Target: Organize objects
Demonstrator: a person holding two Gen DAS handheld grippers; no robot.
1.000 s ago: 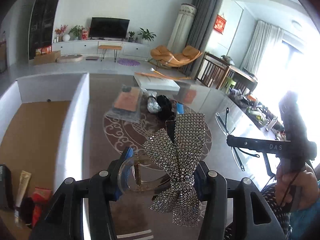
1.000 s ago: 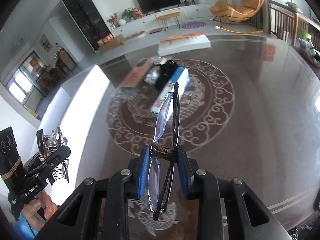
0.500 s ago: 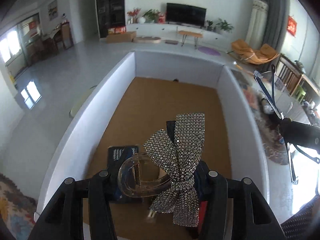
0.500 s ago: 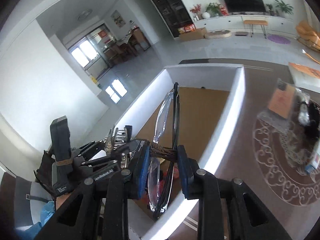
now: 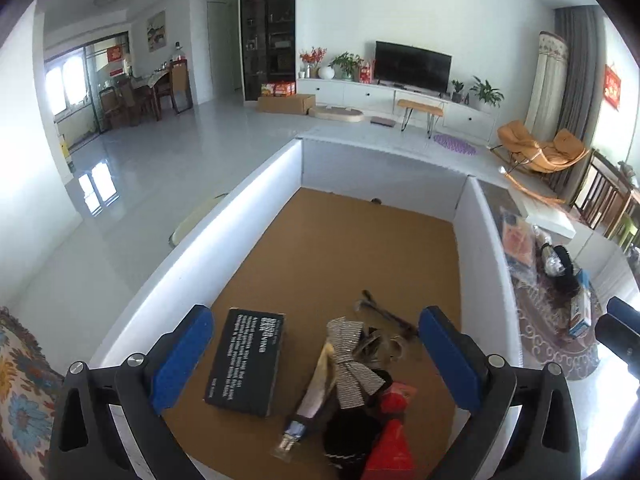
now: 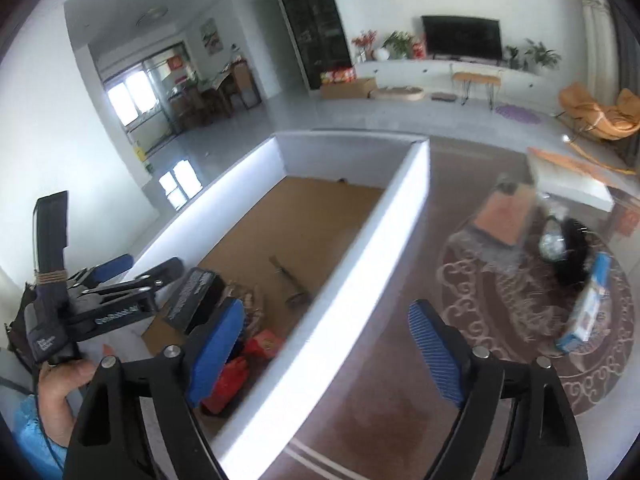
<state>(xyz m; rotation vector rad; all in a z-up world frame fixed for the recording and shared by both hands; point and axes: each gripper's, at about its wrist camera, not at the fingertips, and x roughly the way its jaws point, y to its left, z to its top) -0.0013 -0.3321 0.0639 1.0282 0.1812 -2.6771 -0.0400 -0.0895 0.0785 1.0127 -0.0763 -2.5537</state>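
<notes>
My left gripper (image 5: 316, 344) hangs over the near end of a white-walled box (image 5: 192, 256) with a cardboard floor. Its jaws are opening wide, with nothing between the pads. Below it the rhinestone bow hair clip (image 5: 352, 364) lies on a small pile beside a black box with white print (image 5: 246, 364). The glasses (image 5: 384, 312) lie folded on the box floor just past the bow. My right gripper (image 6: 326, 332) hovers over the box's right wall (image 6: 372, 248), its jaws also opening and empty. The glasses (image 6: 292, 284) lie inside, left of that wall.
A cream tube (image 5: 316, 384) and red packets (image 5: 394, 432) also lie in the box. Right of the box, on the patterned table, are a wrapped orange packet (image 6: 500, 216), a black bundle (image 6: 572, 252) and a blue-and-white carton (image 6: 588, 308). A hand holds the left gripper (image 6: 144, 272).
Both grippers swung from the patterned table over to the white box and opened. The bow clip left the left jaws and the glasses left the right jaws; both now lie in the box.
</notes>
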